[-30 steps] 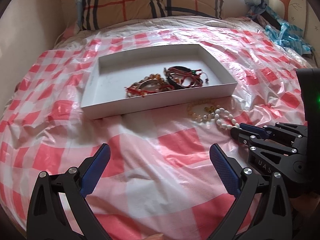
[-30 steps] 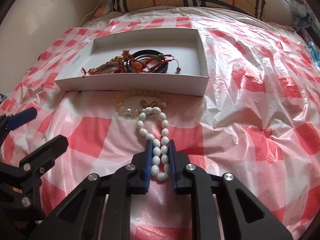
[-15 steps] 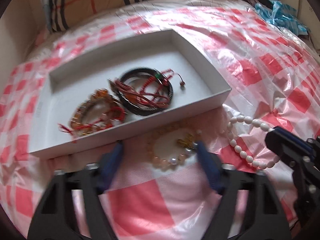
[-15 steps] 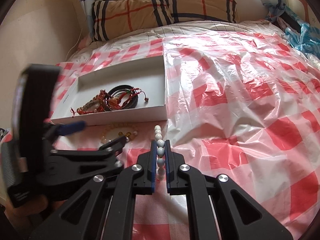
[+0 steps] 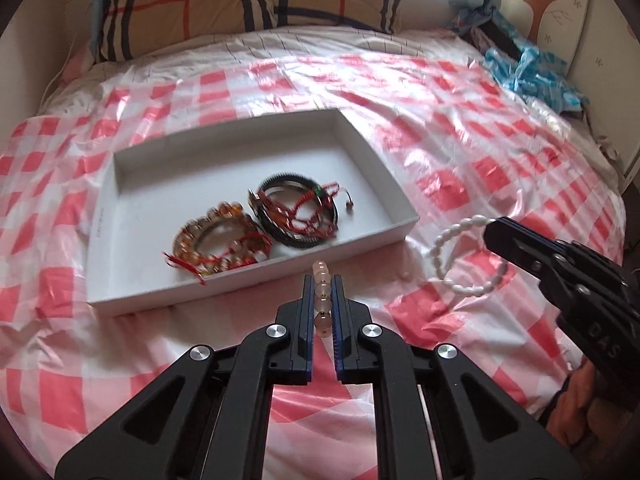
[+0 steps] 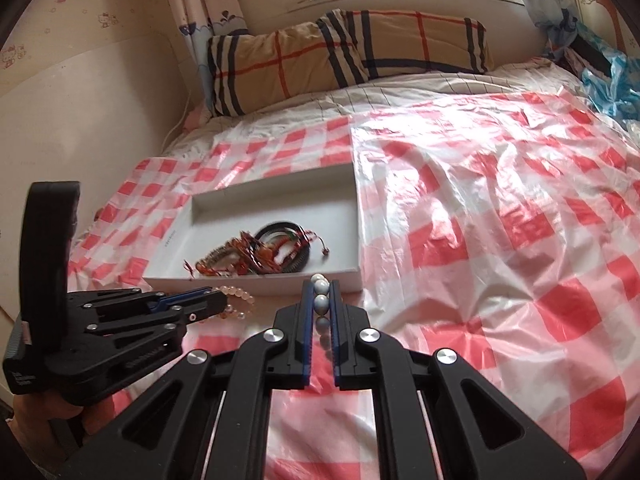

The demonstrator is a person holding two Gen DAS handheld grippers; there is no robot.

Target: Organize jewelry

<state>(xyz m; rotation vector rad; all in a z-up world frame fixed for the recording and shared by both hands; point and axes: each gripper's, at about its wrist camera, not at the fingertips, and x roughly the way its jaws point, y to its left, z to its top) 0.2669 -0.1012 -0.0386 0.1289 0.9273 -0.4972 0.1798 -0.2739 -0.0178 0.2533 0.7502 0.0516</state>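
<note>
I see left tool [image 5: 322, 300] pinching the pale pink bead bracelet [image 5: 322, 292], right tool [image 6: 321, 304] pinching the white bead bracelet [image 5: 460, 256]; both held above the bed [image 5: 460, 152], just short of the white tray [image 5: 384, 184] near edge

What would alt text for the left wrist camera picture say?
A handheld left gripper pinches a pale pink bead bracelet above a red-and-white checked bed cover. Just beyond lies a shallow white box holding an amber bead bracelet and a black bangle tangled with red cords. At right, the right gripper holds a white bead bracelet.
</note>
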